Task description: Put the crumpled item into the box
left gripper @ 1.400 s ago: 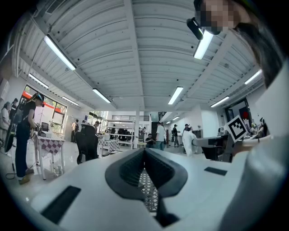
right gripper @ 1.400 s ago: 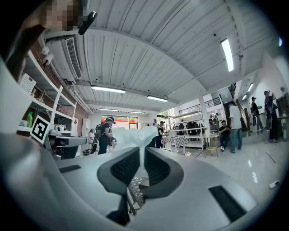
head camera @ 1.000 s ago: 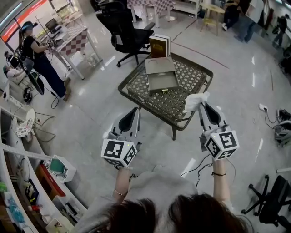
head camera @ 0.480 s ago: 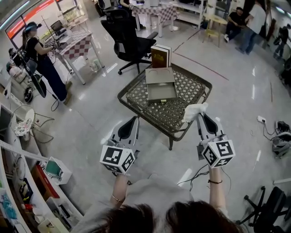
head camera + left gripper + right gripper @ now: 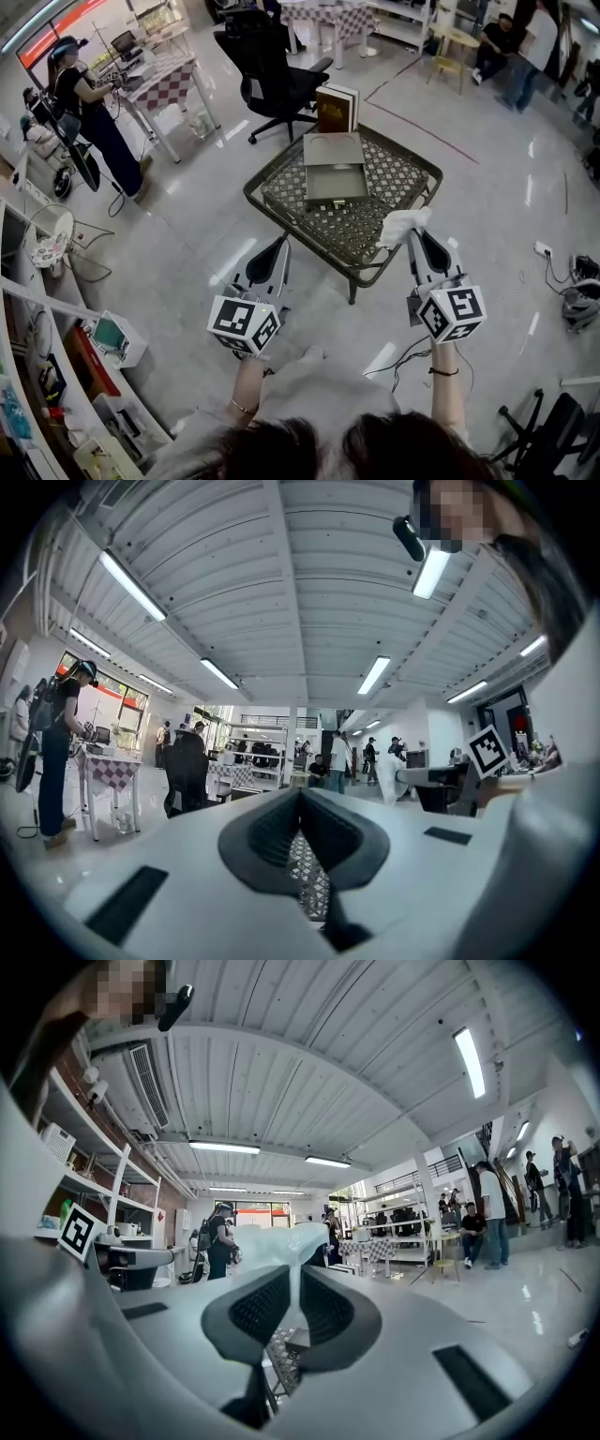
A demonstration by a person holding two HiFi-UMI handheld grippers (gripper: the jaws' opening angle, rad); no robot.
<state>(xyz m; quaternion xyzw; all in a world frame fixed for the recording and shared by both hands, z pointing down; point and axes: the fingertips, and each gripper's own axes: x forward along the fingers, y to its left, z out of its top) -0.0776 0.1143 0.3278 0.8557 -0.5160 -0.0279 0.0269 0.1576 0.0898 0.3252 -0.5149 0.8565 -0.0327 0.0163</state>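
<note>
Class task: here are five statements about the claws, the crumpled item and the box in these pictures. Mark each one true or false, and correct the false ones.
1. The right claw grips the white crumpled item. True.
2. The crumpled item lies inside the box. False: the box is empty, and the item is in the right claw, apart from the box.
3. The left claw holds a book. False: the left claw is shut on nothing, and the books stand at the far edge of the table.
4. The box sits open on the table. True.
5. A black office chair stands beyond the table. True.
</note>
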